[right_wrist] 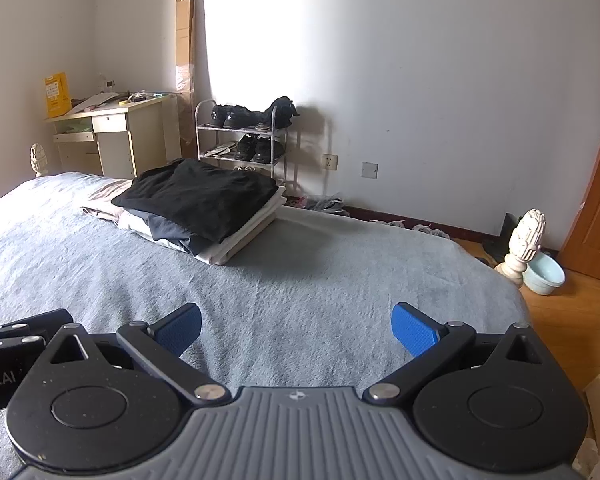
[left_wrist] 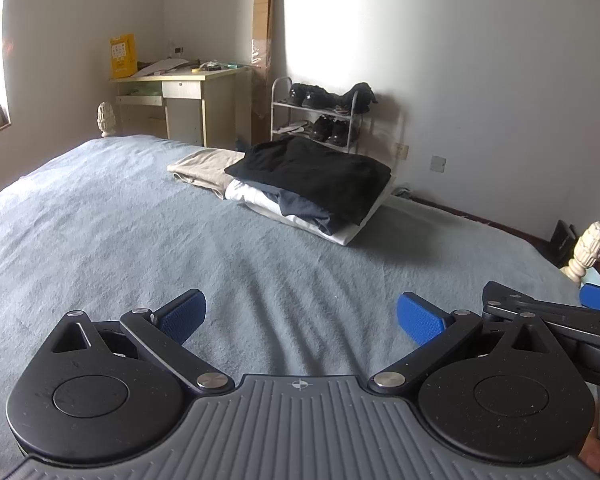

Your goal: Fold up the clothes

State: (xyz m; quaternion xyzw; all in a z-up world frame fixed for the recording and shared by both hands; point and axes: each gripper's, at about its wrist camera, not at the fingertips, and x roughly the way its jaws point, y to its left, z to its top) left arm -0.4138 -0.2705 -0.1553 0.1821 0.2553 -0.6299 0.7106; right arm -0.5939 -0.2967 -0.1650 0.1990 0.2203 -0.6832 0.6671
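Blue-grey bedspread (left_wrist: 140,220) lies under both claws, left claw (left_wrist: 300,316) and right claw (right_wrist: 296,328), level, side by side, released.

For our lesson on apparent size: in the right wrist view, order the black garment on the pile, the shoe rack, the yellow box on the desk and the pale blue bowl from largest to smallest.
1. Black garment
2. Shoe rack, farther back, so its true size is unsure
3. Yellow box and pale blue bowl: too alike to rank
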